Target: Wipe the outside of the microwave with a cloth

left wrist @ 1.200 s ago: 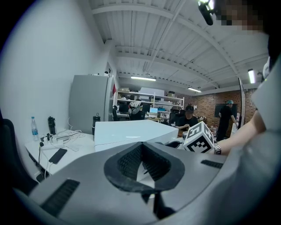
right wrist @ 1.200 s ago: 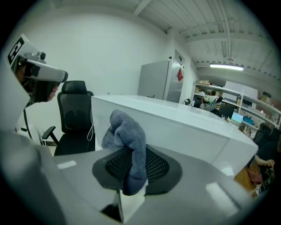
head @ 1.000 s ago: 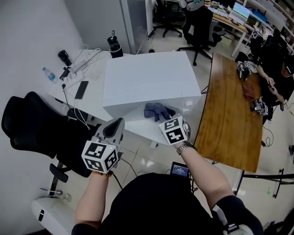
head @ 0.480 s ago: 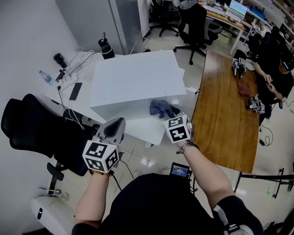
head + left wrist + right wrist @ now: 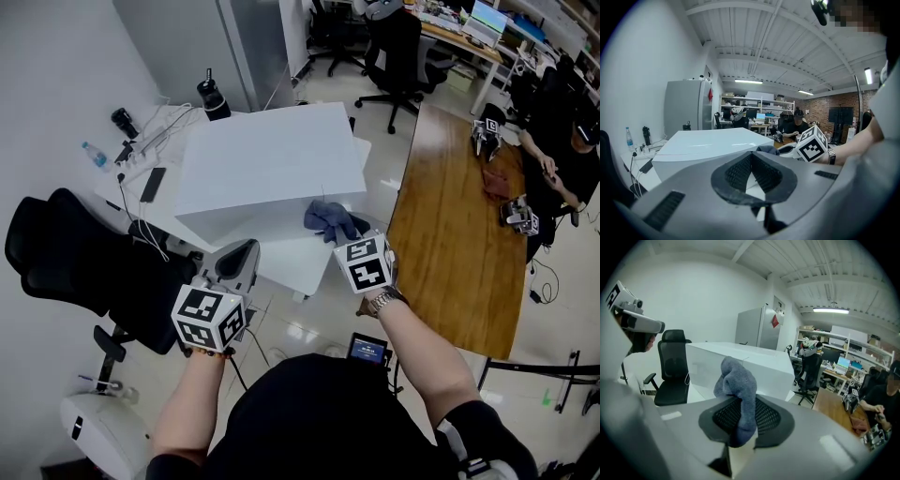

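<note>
The microwave point(image 5: 272, 169) is a plain white box on a white table point(image 5: 291, 267); it also shows in the left gripper view point(image 5: 708, 145) and the right gripper view point(image 5: 750, 364). My right gripper point(image 5: 341, 236) is shut on a blue-grey cloth point(image 5: 328, 220), which sits by the microwave's front right corner; I cannot tell whether they touch. The cloth point(image 5: 737, 380) bunches up out of the right gripper point(image 5: 740, 420). My left gripper point(image 5: 239, 255) hangs in front of the microwave's front left part, shut with nothing in it point(image 5: 751, 176).
A black office chair point(image 5: 75, 267) stands at the left. A phone point(image 5: 150, 186), a water bottle point(image 5: 94, 155), cables and a black flask point(image 5: 211, 94) lie behind the microwave. A long wooden table point(image 5: 459, 225) runs at the right, with a person point(image 5: 577, 141) beside it.
Both grippers have shifted rightward along the microwave's front. The cloth has gone from the middle of the front face to its right corner.
</note>
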The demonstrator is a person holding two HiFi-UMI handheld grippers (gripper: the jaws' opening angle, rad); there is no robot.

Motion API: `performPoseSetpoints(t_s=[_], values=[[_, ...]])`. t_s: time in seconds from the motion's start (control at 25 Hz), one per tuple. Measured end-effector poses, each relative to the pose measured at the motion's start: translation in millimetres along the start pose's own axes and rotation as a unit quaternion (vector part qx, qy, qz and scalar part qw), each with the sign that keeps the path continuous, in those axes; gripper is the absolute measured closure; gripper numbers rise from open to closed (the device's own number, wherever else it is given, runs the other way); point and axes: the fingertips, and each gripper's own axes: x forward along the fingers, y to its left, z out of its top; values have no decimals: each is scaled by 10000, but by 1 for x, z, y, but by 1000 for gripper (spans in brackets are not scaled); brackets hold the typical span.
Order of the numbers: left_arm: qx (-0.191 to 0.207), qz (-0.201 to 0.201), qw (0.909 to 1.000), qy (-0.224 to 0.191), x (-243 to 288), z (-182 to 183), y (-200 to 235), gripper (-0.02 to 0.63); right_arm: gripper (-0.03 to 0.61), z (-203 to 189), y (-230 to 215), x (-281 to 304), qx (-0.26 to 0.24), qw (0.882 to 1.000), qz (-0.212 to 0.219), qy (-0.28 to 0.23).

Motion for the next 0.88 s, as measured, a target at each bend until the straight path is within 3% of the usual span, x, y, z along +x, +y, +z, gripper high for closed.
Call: performPoseSetpoints(t_s=[0.88], values=[[20, -18, 10000, -85, 6, 0, -42, 607, 505, 7, -43, -35, -68, 9996, -126, -251]])
